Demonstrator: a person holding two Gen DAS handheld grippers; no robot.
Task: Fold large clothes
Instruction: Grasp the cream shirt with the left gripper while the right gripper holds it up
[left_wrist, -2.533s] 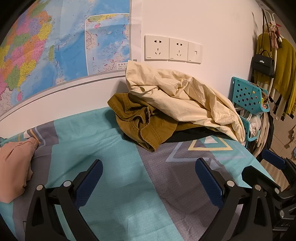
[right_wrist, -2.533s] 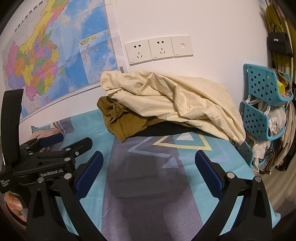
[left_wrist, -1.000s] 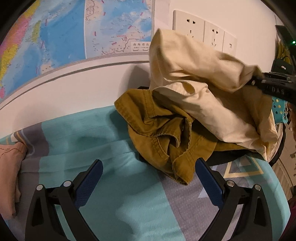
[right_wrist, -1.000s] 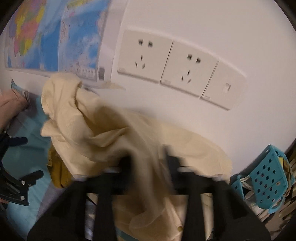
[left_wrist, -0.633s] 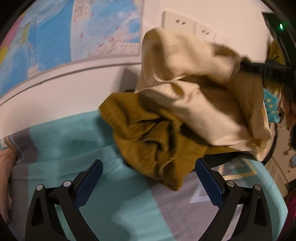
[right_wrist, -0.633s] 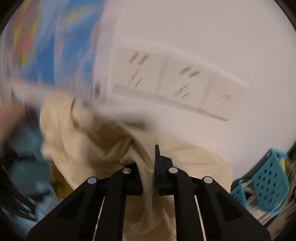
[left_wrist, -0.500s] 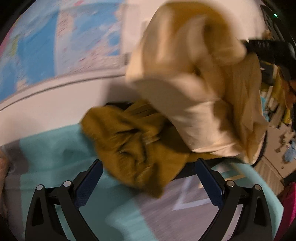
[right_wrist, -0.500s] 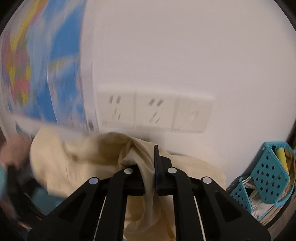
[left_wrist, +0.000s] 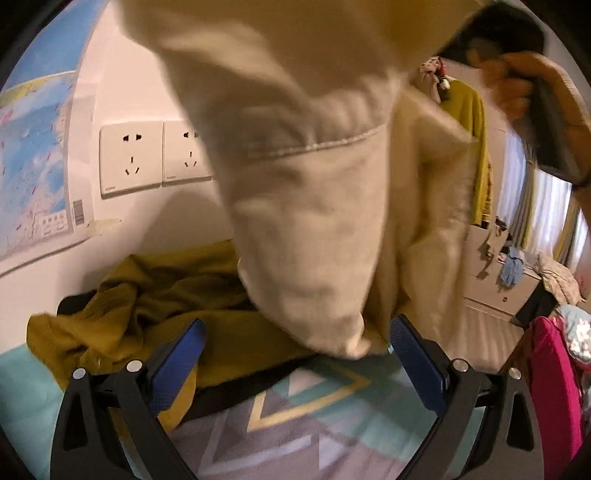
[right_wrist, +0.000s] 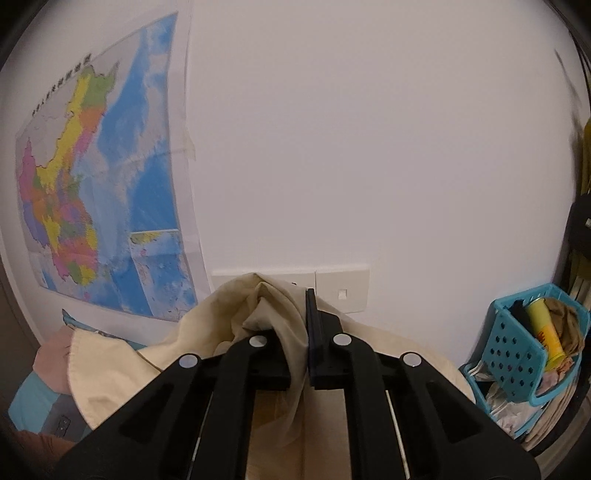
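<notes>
My right gripper (right_wrist: 295, 332) is shut on a fold of the cream garment (right_wrist: 229, 317) and holds it high in front of the wall. In the left wrist view the cream garment (left_wrist: 306, 206) hangs down, blurred, its lower end between my open left gripper's (left_wrist: 295, 354) blue pads. An olive-brown garment (left_wrist: 147, 295) lies crumpled on the patterned bedsheet (left_wrist: 295, 424) against the wall, over something black. The hand holding the right gripper (left_wrist: 524, 85) shows at top right.
Wall sockets (left_wrist: 151, 155) and a map (right_wrist: 103, 192) are on the wall behind. A turquoise basket rack (right_wrist: 524, 354) stands at the right. A pink garment (right_wrist: 51, 362) lies at the left. Yellow clothes (left_wrist: 469, 122) hang at the far right.
The right gripper closed on the cream garment and lifted it off the pile. The left gripper moved forward and to the right; the cloth now hangs between its fingers.
</notes>
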